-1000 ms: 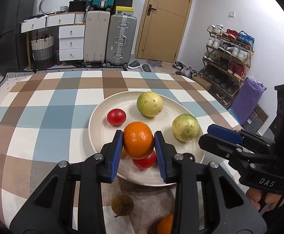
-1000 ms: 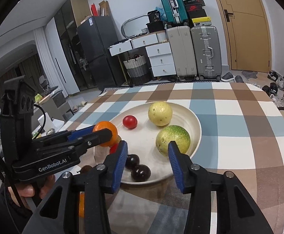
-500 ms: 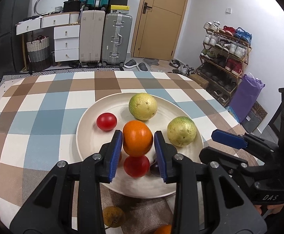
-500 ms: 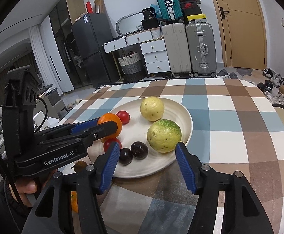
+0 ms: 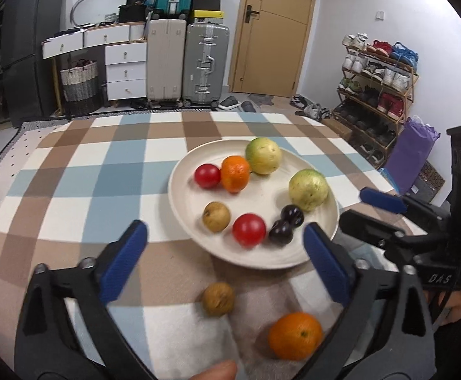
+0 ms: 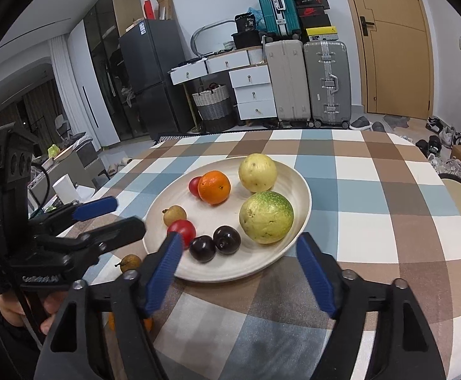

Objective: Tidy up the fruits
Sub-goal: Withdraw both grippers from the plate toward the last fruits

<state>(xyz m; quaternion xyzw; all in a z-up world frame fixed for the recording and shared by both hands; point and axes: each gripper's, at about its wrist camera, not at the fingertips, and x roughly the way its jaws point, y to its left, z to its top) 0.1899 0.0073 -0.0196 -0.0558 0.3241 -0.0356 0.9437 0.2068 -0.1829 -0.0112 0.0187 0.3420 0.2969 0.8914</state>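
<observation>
Left gripper (image 5: 224, 253) fingers wide, empty, over loose orange (image 5: 295, 335) at 5 o'clock off plate (image 5: 322, 253); right gripper (image 6: 239, 262) wide, idle.

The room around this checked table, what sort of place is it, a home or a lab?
Most likely a lived-in home, perhaps near the entrance: a shoe rack full of shoes, suitcases stacked by the door, and a fridge against the wall.

Left gripper (image 5: 224, 253) gapes empty above a brown fruit (image 5: 218, 299) beside the plate (image 5: 183, 196).
</observation>
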